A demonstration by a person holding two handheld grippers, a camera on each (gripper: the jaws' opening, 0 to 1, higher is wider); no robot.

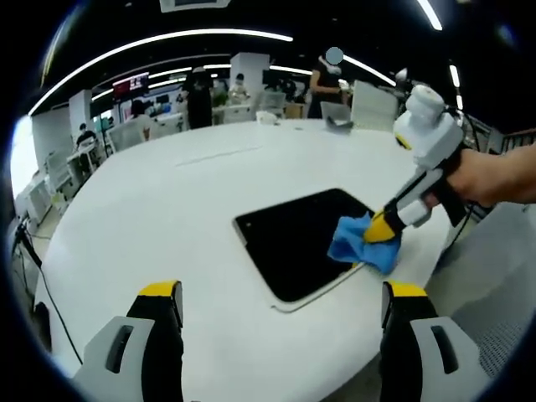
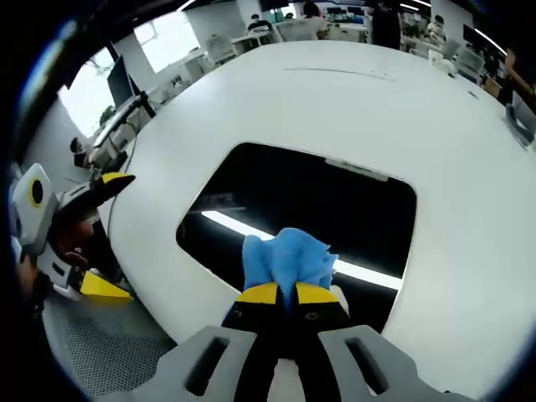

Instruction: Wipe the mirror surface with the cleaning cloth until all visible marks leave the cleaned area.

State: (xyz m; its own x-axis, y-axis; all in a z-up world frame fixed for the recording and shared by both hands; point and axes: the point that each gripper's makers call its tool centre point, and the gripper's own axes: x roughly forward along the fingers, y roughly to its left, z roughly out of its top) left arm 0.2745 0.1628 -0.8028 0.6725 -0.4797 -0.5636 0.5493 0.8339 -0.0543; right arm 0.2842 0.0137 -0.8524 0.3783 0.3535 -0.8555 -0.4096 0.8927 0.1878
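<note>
A dark rectangular mirror [image 1: 293,239] with a white rim lies flat on the white table [image 1: 193,193]. My right gripper [image 1: 381,234] is shut on a blue cleaning cloth [image 1: 360,241] and presses it onto the mirror's right edge. In the right gripper view the cloth [image 2: 289,255] bunches between the yellow-tipped fingers [image 2: 261,293] over the mirror [image 2: 318,201], which reflects a ceiling light. My left gripper [image 1: 280,297] hangs open above the table's near edge, short of the mirror, and it stands off the table edge as the left gripper [image 2: 100,234] in the right gripper view.
A person's hand [image 1: 490,176] holds the right gripper. The round table [image 2: 335,92] stretches far beyond the mirror, with a laptop [image 1: 337,117] at its far side. People, desks and chairs fill the office behind. Grey floor [image 2: 109,352] lies beyond the table edge.
</note>
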